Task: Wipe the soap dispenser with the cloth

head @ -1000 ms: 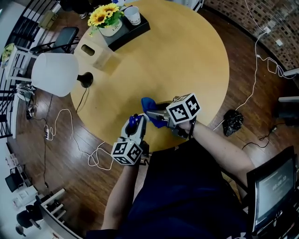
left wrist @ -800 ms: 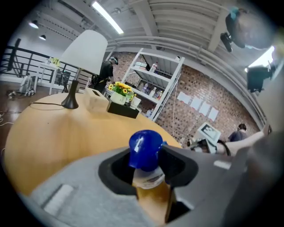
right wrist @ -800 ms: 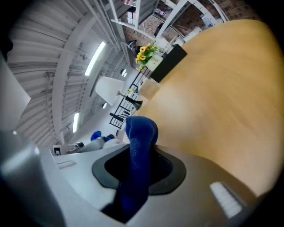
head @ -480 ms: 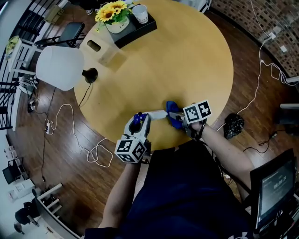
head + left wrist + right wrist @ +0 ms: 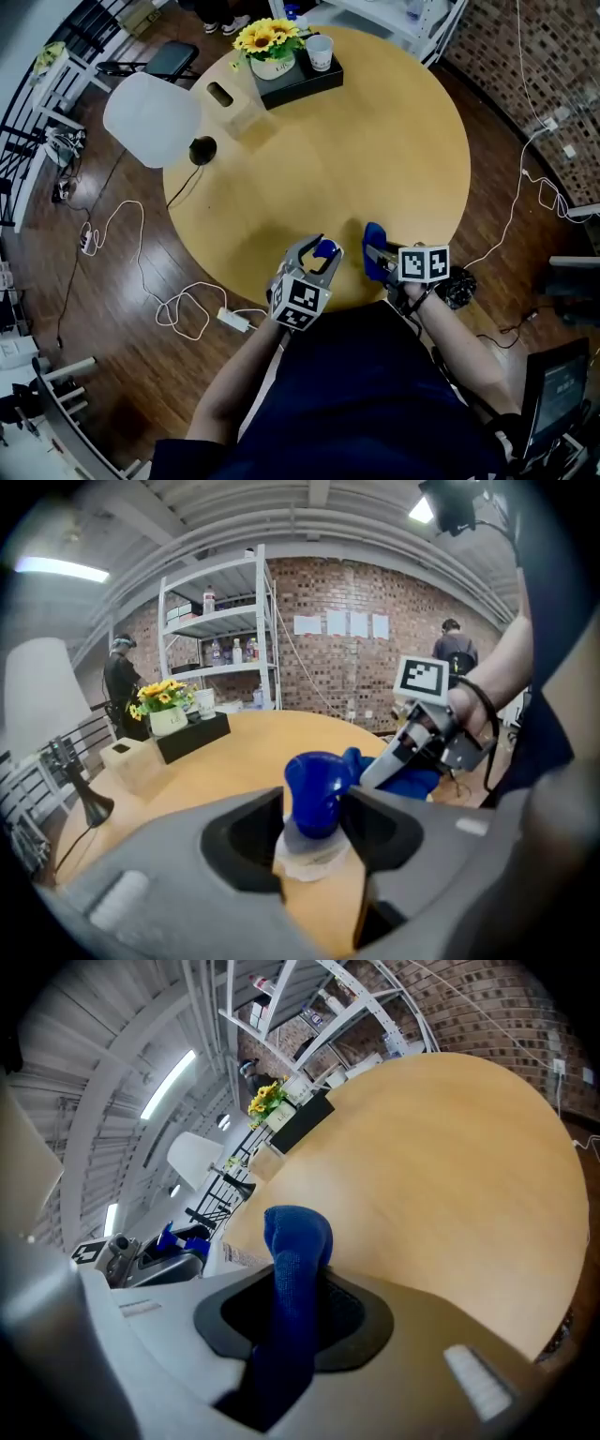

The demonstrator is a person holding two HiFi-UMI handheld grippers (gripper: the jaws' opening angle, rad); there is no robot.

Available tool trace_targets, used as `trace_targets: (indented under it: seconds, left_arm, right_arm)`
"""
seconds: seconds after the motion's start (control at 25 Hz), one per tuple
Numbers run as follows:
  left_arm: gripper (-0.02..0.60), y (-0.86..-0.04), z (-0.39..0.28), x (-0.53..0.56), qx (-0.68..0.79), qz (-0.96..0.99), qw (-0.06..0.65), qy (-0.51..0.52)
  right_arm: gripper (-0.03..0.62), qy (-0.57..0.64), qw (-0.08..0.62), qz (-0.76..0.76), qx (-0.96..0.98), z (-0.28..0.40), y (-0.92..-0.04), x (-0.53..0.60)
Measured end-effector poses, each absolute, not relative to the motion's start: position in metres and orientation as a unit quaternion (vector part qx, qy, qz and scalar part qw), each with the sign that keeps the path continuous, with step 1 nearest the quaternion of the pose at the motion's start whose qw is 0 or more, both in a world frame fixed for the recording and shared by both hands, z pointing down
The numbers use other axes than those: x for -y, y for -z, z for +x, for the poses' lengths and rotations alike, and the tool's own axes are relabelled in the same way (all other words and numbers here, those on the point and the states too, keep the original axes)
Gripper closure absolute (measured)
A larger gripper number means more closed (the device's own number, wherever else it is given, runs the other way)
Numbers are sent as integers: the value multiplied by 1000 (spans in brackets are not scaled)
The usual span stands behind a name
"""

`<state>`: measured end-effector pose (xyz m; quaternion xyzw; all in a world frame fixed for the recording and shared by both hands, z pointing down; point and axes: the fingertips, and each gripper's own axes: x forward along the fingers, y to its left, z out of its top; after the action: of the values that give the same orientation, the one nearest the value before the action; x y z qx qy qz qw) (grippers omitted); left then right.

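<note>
Dispenser (image 5: 317, 789) is being left upright near the front edge of the surface (image 5: 375, 141), between the jaws of the left claw (image 5: 313, 819). These jaws have just been opening and are being held slightly apart round its blue pump head. The cloth (image 5: 292, 1269) is being clamped in the right claw (image 5: 295, 1312), nearby but apart. Hazard: once wiping pressure is applied, the loosely held dispenser is likely to be tipped or pushed off the edge.
</note>
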<state>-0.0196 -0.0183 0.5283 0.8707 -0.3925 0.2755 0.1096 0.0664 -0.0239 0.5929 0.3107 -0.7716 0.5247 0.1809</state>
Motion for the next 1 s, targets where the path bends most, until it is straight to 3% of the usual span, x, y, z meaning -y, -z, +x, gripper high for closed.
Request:
trace_targets:
  seconds: [0.08, 0.28, 0.44, 0.52, 0.92, 1.0]
  left_arm:
    - [346, -523, -30, 17, 406, 867, 126, -261]
    - [336, -538, -48, -8, 429, 842, 222, -241]
    - [239, -573, -30, -10, 442, 816, 265, -261]
    - [219, -578, -21, 1, 462, 807, 268, -251]
    - [219, -595, -1, 44, 476, 807, 246, -249]
    - [251, -602, -4, 47, 484, 801, 231, -264]
  right_arm:
    - [494, -525, 174, 320, 769, 72, -591, 22]
    - [494, -530, 178, 328, 761, 79, -595, 11]
    - [494, -531, 190, 325, 759, 75, -599, 8]
    - [494, -528, 196, 321, 761, 72, -598, 7]
    - [493, -509, 209, 336, 764, 87, -586, 10]
    - [493, -508, 209, 338, 764, 91, -585, 11]
